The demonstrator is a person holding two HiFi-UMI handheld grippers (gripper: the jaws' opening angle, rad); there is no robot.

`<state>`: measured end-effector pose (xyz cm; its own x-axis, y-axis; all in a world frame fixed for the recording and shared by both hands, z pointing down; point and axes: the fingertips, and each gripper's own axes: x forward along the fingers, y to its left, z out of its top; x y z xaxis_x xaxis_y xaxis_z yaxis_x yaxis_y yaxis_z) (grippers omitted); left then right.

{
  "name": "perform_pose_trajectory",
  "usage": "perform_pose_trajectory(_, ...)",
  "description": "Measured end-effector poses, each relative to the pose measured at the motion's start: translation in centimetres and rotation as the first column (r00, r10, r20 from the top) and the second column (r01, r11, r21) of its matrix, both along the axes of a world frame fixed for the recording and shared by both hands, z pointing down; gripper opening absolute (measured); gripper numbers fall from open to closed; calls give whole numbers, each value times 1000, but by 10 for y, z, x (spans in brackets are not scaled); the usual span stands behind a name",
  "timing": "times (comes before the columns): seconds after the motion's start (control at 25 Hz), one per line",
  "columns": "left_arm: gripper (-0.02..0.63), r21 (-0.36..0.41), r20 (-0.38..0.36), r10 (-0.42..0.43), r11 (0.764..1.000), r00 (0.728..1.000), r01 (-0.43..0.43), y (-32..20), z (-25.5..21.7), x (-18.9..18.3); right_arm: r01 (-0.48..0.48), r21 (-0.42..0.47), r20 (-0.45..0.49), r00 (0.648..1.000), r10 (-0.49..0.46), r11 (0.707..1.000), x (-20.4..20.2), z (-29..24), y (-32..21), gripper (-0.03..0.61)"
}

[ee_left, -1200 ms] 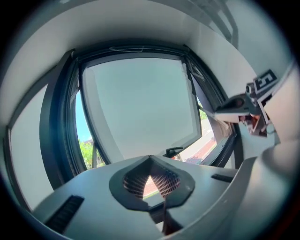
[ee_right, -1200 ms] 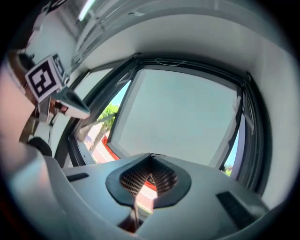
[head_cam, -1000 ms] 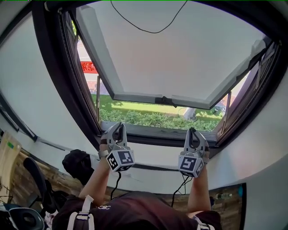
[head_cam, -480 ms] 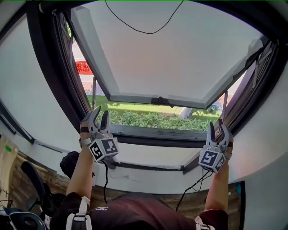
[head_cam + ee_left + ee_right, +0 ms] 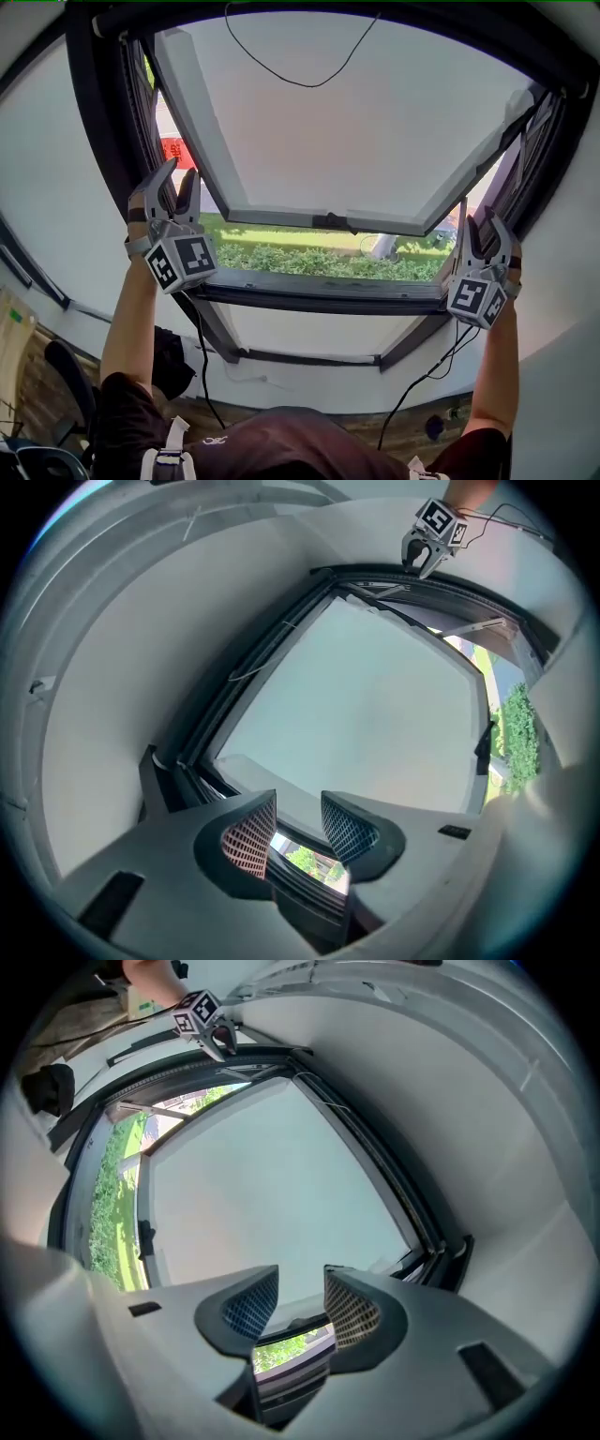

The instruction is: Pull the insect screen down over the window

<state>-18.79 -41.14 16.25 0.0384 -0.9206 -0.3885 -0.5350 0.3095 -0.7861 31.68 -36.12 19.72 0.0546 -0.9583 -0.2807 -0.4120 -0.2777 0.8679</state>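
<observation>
Two grey plastic items, left tongs [image 5: 180, 176] and right tongs [image 5: 476, 220], lifted from lower sill [image 5: 319, 292] to sides of dark window frame [image 5: 112, 141], jaws just parted, empty; insect screen undrawn, seemingly rolled in top rail [image 5: 309, 9].

Left gripper [image 5: 178, 180], right gripper [image 5: 478, 221]: grey moulded bodies, each ending in two curved grey fingers. Grid-ribbed pads [image 5: 249, 840] are noted on the inner faces. A white marker cube [image 5: 181, 262] printed with black squares is fitted behind each. A thin black cable [image 5: 200, 349] is trailed from each. A dark short-sleeved shirt [image 5: 272, 439] is worn, with a pale buckled strap [image 5: 169, 448].
</observation>
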Motion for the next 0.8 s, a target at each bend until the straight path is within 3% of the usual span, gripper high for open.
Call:
perform_pose_trajectory(0.12, 166, 72, 13, -12, 997, 1000, 11, -1, -54, -8, -12, 61, -16, 1000, 13, 998, 4, -49, 1, 160)
perform_pose_trajectory(0.32, 166, 178, 103, -32, 984, 994, 13, 3, -140, -4, -1, 165, -65, 998, 12, 986, -5, -138, 13, 160)
perform_pose_trajectory(0.52, 158, 209, 170, -50, 978, 984, 13, 5, -199, 6, -2, 207, -62, 998, 15, 978, -11, -207, 18, 160)
perform_pose_trajectory(0.8, 156, 160, 276, -102, 985, 956, 59, -21, -223, 3, -43, 177, -55, 997, 54, 983, -11, -242, 8, 160)
